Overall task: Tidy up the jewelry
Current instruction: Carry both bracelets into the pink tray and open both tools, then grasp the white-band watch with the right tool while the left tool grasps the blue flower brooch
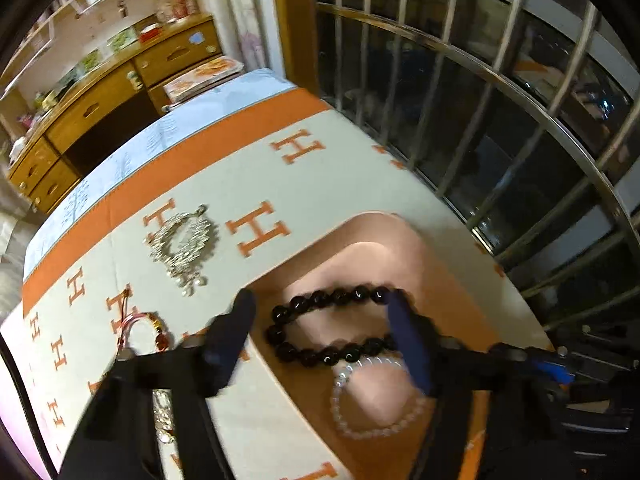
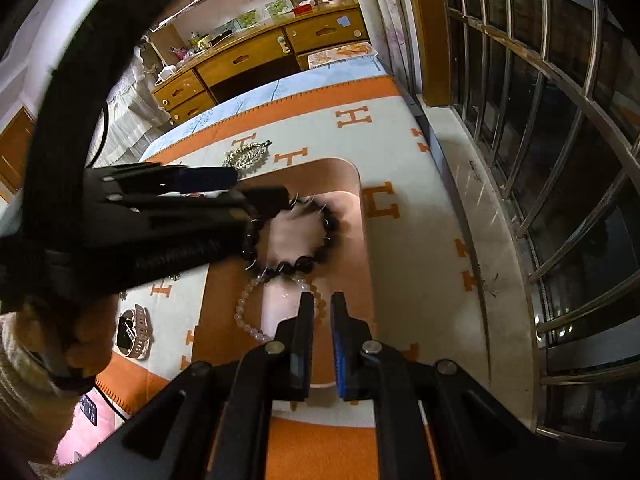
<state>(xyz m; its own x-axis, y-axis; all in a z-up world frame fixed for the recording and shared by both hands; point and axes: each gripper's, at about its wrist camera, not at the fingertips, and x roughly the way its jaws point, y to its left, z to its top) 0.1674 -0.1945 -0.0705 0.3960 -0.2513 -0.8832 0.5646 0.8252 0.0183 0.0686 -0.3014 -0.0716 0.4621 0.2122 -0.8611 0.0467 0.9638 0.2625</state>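
Observation:
A black bead bracelet (image 1: 332, 326) lies in the pink tray (image 1: 400, 240), with a clear bead bracelet (image 1: 376, 398) beside it. My left gripper (image 1: 322, 312) is open just above the black bracelet, fingers straddling it. In the right wrist view the left gripper (image 2: 240, 188) reaches over the black bracelet (image 2: 294, 240) and the clear bracelet (image 2: 250, 312) in the tray (image 2: 352, 184). My right gripper (image 2: 322, 300) is nearly closed and empty, over the tray's near part.
A silver necklace (image 1: 184, 244), a red cord charm (image 1: 146, 330) and a silver piece (image 1: 164, 416) lie on the orange-and-white H-pattern blanket (image 1: 320, 184). A watch (image 2: 134, 330) lies left of the tray. Window bars (image 1: 520, 120) run along the right; wooden drawers (image 1: 100, 96) stand behind.

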